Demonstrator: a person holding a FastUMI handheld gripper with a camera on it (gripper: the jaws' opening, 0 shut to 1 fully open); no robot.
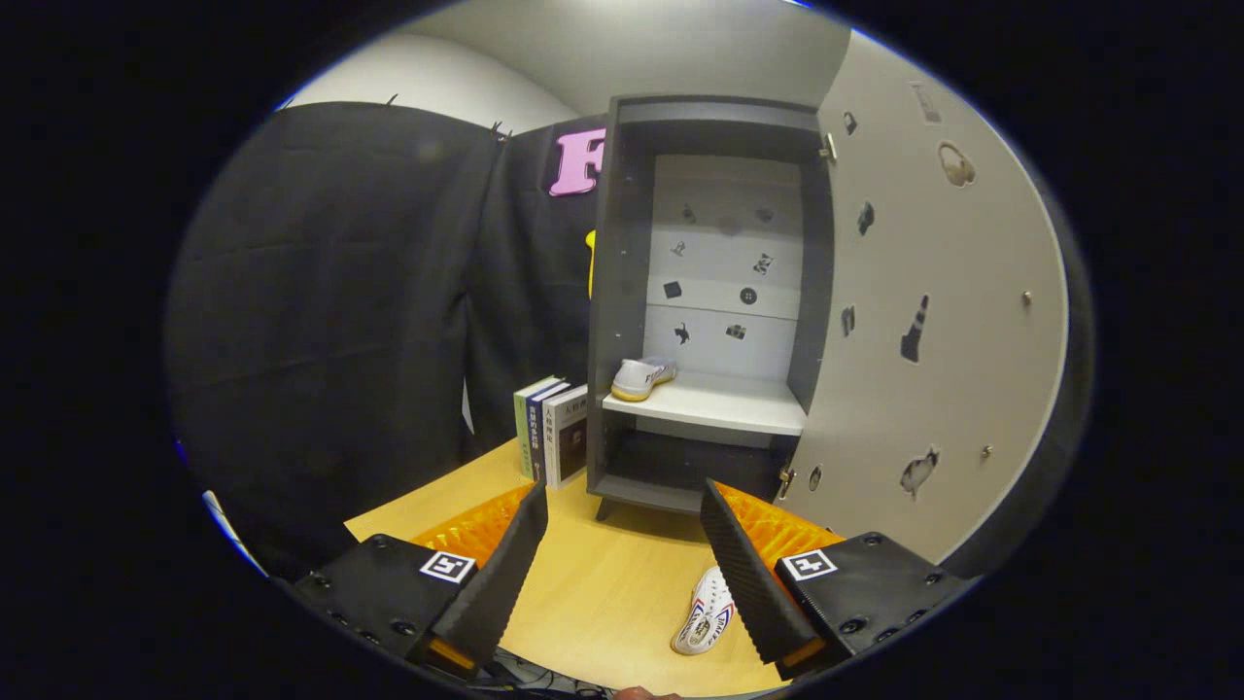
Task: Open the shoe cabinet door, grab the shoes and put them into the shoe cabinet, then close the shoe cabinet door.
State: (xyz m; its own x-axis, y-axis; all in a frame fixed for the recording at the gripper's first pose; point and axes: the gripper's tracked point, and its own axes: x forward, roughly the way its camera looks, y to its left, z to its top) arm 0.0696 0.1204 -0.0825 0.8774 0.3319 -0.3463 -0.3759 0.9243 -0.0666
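Two white shoes are in sight; one shoe on the shelf lies at the left end of the cabinet's white shelf, its toe toward the shelf's front left corner; the other, the shoe on the desk, lies sole-up on the wooden desk, between the two fingers and just beside the inner face of the right one. The gripper is spread wide with nothing between its fingers, which point toward the shoe cabinet; the cabinet stands at the far edge of the desk, dark grey outside, its back panel pale and dotted with small dark stickers. The cabinet door is swung fully open to the right, its pale inner face also carrying stickers; its lower edge hangs beyond the right finger. A row of upright books stands on the desk, touching or just beside the cabinet's left wall; black cloth closes the booth behind and to the left.
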